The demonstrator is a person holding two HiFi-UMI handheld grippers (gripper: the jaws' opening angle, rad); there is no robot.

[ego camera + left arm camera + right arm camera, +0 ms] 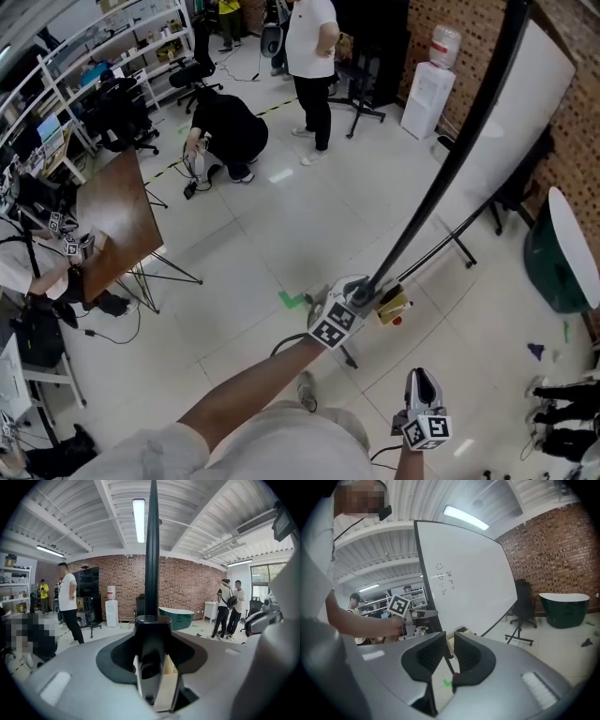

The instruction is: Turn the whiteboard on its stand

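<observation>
Whiteboard (525, 112), one: left gripper (364, 295) clamped on its black edge; right gripper (420, 377) empty, jaws barely apart.

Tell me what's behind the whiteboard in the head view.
A brick wall and a dark office chair show past the whiteboard edge. The panel covers most of the chair and anything else standing behind it.

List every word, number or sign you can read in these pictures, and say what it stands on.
On the whiteboard: a few handwritten marks, too small to read.
On the marker cube: a black-and-white square pattern, no words.
Nothing else is readable.
</observation>
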